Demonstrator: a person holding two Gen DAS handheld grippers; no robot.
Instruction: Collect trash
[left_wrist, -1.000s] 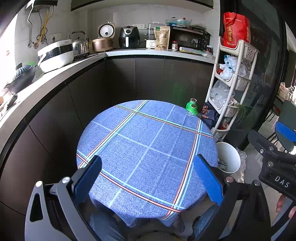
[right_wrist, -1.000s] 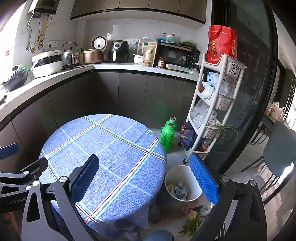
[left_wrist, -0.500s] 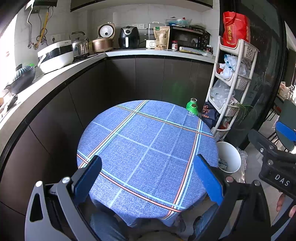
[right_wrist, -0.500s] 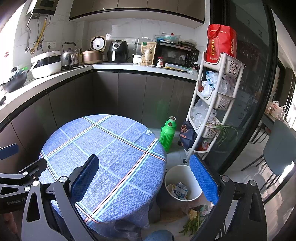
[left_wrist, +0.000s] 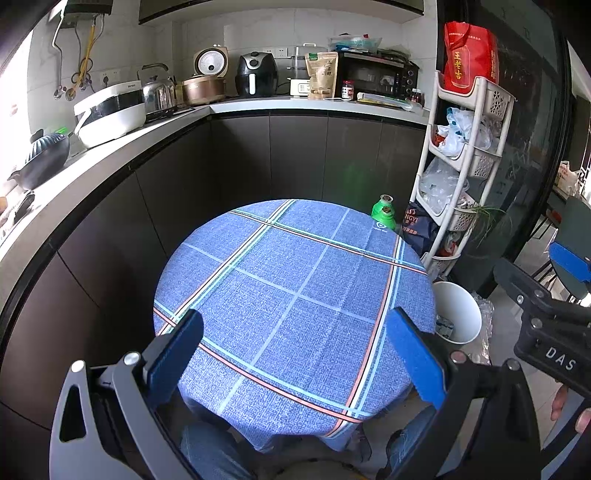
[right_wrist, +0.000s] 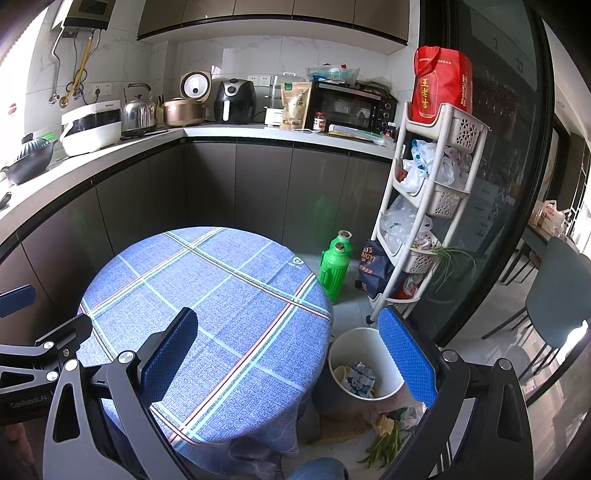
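Note:
A white trash bin (right_wrist: 364, 363) stands on the floor right of the round table, with crumpled wrappers (right_wrist: 360, 378) inside; it also shows in the left wrist view (left_wrist: 458, 314). Green vegetable scraps and paper (right_wrist: 388, 430) lie on the floor in front of the bin. My left gripper (left_wrist: 291, 350) is open and empty above the near edge of the blue checked tablecloth (left_wrist: 295, 295). My right gripper (right_wrist: 288, 354) is open and empty, held over the table's right edge and the bin.
A green thermos (right_wrist: 334, 266) and a dark bag (right_wrist: 373, 269) stand on the floor behind the bin. A white tiered rack (right_wrist: 428, 206) stands at the right by a glass door. Dark cabinets and a counter with appliances (right_wrist: 236, 101) curve behind the table.

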